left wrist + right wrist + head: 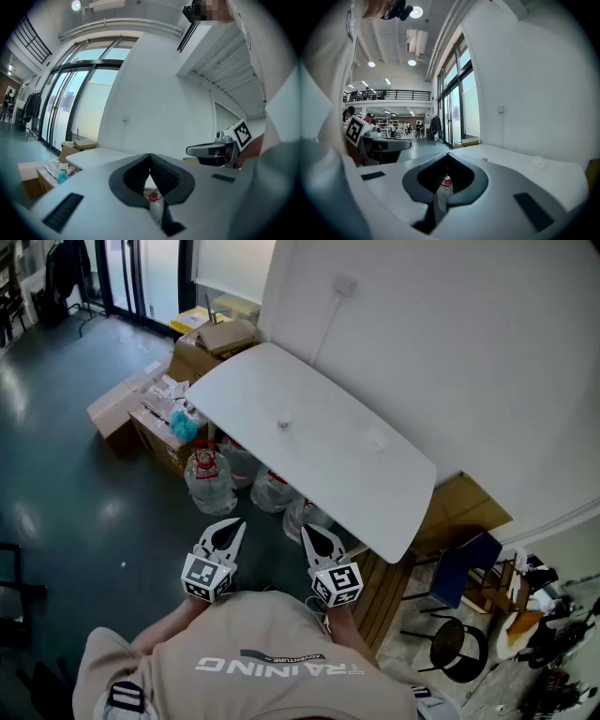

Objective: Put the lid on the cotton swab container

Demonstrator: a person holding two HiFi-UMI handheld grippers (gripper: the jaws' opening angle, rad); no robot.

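A white table (319,460) stands ahead of me, seen from above. On it sits a small round container (283,424), also in the right gripper view as a small container (484,159). To its right lies a pale flat piece (376,440), seen from the right gripper as a flat piece (538,163); I cannot tell if it is the lid. My left gripper (235,524) and right gripper (307,532) are held close to my body, short of the table's near edge. Both are shut and hold nothing. The left gripper (150,155) and right gripper (447,154) show jaw tips meeting.
Large water bottles (208,474) stand on the floor under the table's near side. Cardboard boxes (127,404) are stacked at its left end. A blue chair (464,566) and a black stool (450,645) stand at the right, beside a wooden panel (384,587).
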